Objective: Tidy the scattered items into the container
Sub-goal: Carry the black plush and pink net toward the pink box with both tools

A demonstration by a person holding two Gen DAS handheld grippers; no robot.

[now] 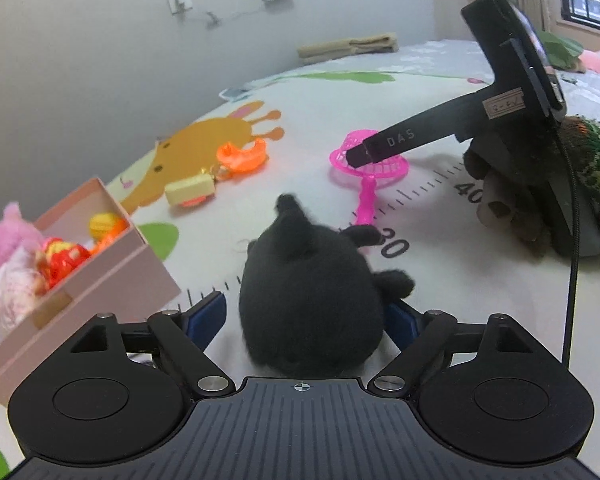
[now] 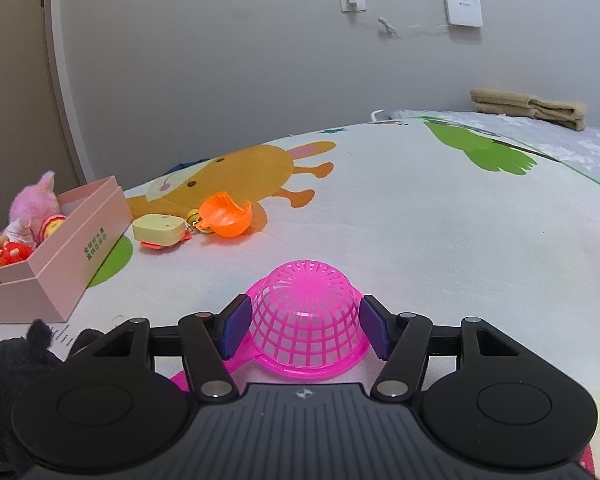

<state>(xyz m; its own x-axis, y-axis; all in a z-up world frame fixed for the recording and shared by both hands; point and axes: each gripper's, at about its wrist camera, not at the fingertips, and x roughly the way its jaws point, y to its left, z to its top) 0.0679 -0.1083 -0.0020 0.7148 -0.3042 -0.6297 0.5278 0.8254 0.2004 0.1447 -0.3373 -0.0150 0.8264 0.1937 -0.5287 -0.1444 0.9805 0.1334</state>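
Note:
A black plush toy (image 1: 308, 292) lies on the play mat between the blue pads of my left gripper (image 1: 306, 316), which is open, with a gap on its left side. The same plush shows at the lower left edge of the right wrist view (image 2: 16, 356). A pink plastic strainer (image 2: 306, 312) lies dome up on the mat. My right gripper (image 2: 305, 328) has both pads against the dome's sides. One of its fingers (image 1: 364, 152) reaches the strainer (image 1: 384, 168) from the right. The pink box (image 1: 100, 280) (image 2: 60, 280) at the left holds a pink plush and red and yellow toys.
An orange shell-shaped piece (image 1: 242, 156) (image 2: 224, 216) and a cream block toy (image 1: 190, 190) (image 2: 158, 228) lie on the mat beside the box. Folded beige towels (image 1: 348, 46) (image 2: 532, 106) sit by the far wall. A hand in a knitted sleeve (image 1: 592, 152) holds the right gripper.

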